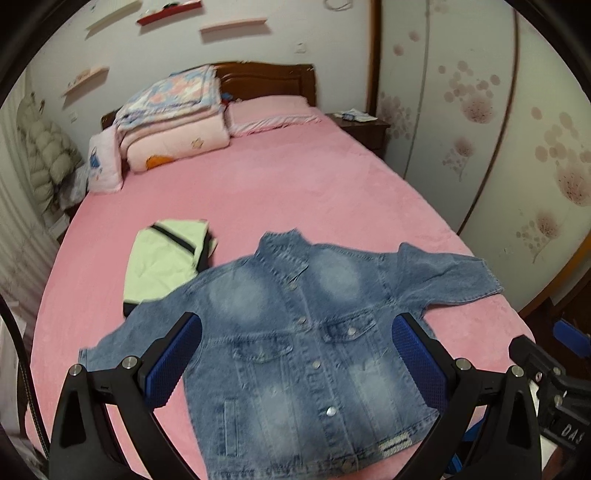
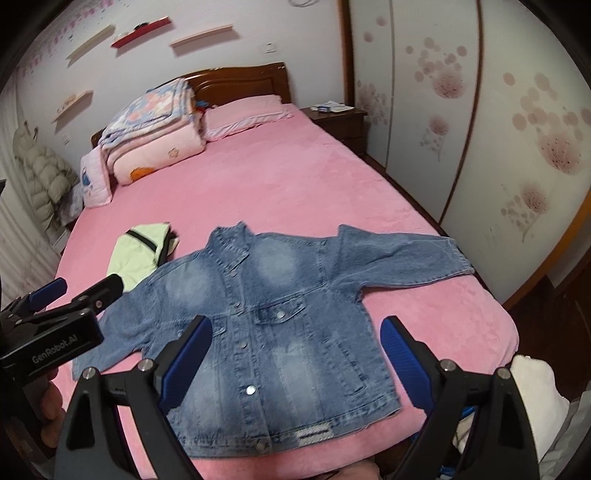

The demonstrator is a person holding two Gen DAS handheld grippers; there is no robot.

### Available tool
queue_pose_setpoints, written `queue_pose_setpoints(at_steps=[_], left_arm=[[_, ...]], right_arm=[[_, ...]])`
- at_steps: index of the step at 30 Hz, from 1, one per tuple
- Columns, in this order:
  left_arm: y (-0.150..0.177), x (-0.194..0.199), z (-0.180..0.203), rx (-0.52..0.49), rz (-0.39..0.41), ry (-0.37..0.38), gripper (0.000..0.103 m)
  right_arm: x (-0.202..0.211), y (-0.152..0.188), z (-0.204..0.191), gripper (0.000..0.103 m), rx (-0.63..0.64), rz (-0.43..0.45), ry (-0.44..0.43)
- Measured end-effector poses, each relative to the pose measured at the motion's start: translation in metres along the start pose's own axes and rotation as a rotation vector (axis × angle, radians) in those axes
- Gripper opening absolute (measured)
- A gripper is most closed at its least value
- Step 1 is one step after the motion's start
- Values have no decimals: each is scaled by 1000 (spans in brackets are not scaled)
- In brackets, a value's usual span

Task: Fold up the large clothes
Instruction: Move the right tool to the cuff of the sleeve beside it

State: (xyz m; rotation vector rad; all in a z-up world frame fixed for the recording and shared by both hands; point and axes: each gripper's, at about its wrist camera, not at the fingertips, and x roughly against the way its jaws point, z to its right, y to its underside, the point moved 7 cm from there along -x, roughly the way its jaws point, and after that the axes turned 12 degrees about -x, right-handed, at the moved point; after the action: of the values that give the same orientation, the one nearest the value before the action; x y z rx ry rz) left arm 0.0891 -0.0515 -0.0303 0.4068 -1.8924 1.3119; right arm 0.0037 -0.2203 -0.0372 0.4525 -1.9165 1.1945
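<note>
- Denim jacket (image 1: 295, 343) lies flat and face up on the pink bed sheet (image 1: 295, 192), buttoned, collar pointing toward the headboard (image 1: 266, 79), hem toward me.
- Both sleeves spread outward; the one on my right reaches almost to the bed's edge by the wardrobe doors (image 1: 480, 110), the other slants down to the left.
- My left gripper (image 1: 295, 354) hovers over the jacket's lower front, blue-padded fingers (image 1: 173, 358) spread wide, nothing between them.
- My right gripper (image 2: 295, 354) likewise hangs above the jacket near the hem, jaws wide apart and empty (I can't tell from this angle whether either tool touches the cloth).
- From the right wrist view I see the left gripper's body at the left margin, over the left sleeve end.
- A folded pale green garment (image 1: 166, 258) with a black stripe sits just beyond the jacket's left shoulder; the denim overlaps its near corner.
- At the head of the bed: a stack of folded quilts (image 1: 173, 114), pink pillow (image 1: 269, 110) beside it, small pale pillow (image 1: 103, 162) at the left edge.
- Dark wooden nightstand (image 1: 364, 129) right of the headboard, papers on top.
- A puffy light coat (image 1: 48, 155) hangs at the left wall; shelves (image 1: 232, 24) are mounted above the bed.
</note>
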Motion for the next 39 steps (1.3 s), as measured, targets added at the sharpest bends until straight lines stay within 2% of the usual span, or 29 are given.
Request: queue_pose_setpoints(at_steps=[7, 13, 16, 19, 20, 21, 22, 23, 24, 29, 35, 39], left_arm=[[-61, -18, 54, -47, 42, 2, 102], [-115, -56, 117, -21, -24, 114, 102], [-139, -84, 159, -20, -45, 145, 102], [-156, -110, 197, -68, -68, 151, 102], [-162, -120, 214, -88, -75, 158, 102], [-168, -129, 229, -100, -77, 166, 102], [-173, -135, 238, -106, -77, 172, 102], [-178, -144, 252, -113, -79, 180, 102], [-183, -152, 266, -119, -83, 186, 102], [-198, -191, 320, -159, -85, 192, 102], [-189, -259, 376, -218, -157, 178, 102], [-181, -286, 388, -220, -181, 180, 102]], right_arm=[[-15, -51, 43, 93, -7, 54, -33], [-31, -104, 96, 93, -20, 104, -44], [-45, -131, 137, 93, -66, 130, -37], [-61, -150, 181, 93, -119, 142, -13], [-75, -158, 211, 93, -161, 143, 4], [-75, -158, 211, 93, -161, 143, 4], [-81, -161, 224, 93, -178, 139, 10], [-97, -166, 254, 93, -216, 126, 33], [-97, -166, 254, 93, -216, 126, 33], [-146, -164, 320, 93, -293, 67, 99], [-181, -155, 359, 93, -341, 7, 127], [-206, -147, 381, 93, -381, -44, 132]])
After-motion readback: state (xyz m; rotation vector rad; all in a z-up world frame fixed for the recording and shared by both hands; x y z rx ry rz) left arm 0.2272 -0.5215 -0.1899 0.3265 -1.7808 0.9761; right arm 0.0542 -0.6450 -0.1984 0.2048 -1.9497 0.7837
